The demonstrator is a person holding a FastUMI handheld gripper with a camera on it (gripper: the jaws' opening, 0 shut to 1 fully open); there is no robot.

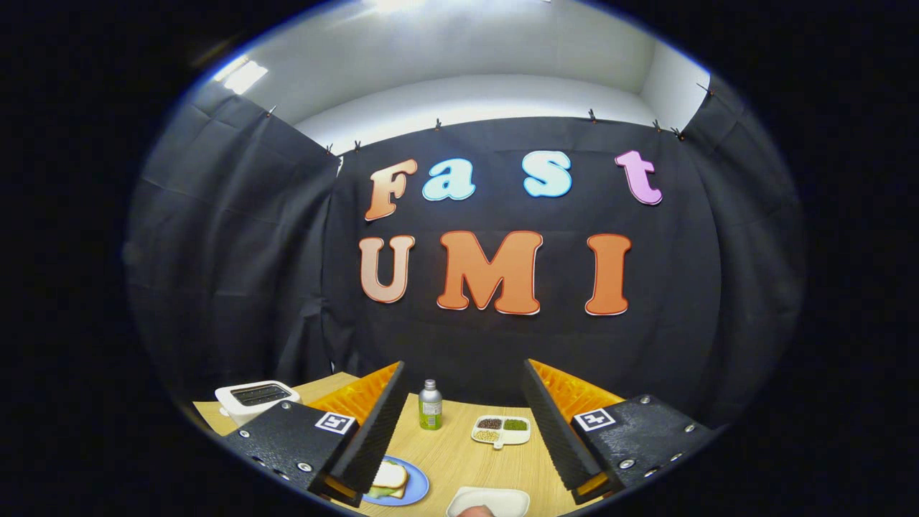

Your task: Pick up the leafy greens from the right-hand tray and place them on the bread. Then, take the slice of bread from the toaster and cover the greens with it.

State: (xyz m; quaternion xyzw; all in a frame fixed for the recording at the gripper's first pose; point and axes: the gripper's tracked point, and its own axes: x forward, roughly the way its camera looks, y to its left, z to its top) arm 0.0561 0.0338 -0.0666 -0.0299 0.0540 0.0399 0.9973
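Here the gripper (463, 402) was held above the desk (459, 459) with its jaws spread wide and nothing gripped between them. Beside the left finger a blue plate (420, 488) was seen, and on it the bread (390, 475) lay over the leafy greens (379, 492), whose edge showed beneath the slice. The white toaster (255, 398) was set well off to the left. Between the fingers, farther ahead, a bottle (430, 406) and a divided dish (501, 431) of seeds were placed; a white tray (495, 500) lay nearest.
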